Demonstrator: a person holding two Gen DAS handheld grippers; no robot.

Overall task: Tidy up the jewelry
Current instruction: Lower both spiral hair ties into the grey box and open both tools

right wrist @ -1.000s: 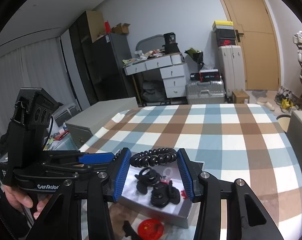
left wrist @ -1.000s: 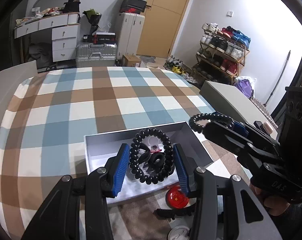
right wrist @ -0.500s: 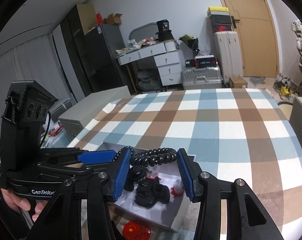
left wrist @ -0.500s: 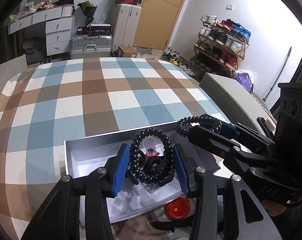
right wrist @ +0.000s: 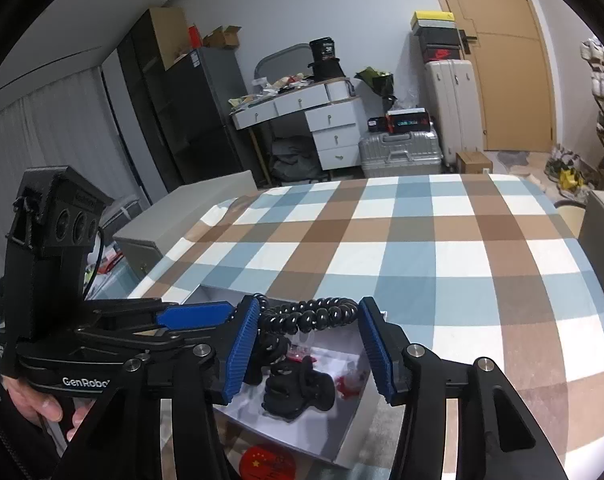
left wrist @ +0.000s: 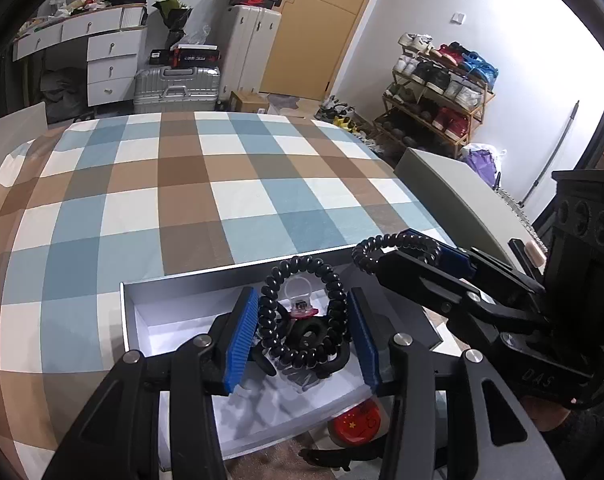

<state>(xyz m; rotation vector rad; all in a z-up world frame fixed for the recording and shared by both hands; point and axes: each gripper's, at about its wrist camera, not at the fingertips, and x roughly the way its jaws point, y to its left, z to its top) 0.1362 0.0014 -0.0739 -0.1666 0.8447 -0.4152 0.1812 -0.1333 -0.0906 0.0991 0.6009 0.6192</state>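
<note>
The left black claw with blue ribbed pads (left wrist: 304, 334) tilts downward, its jaws opening. The right black claw with blue ribbed pads (right wrist: 308, 344) angles down beside it, jaws also opening. A bare hand (right wrist: 41, 404) grips the left claw's handle.

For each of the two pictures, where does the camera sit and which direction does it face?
Left wrist view: sits on the left gripper, looks down over the white box and checked cloth toward the shoe rack; the right gripper shows.
Right wrist view: sits on the right gripper, faces the desk; the left gripper and a hand show.
Both share the box, coil hair ties, cloth and door.
</note>
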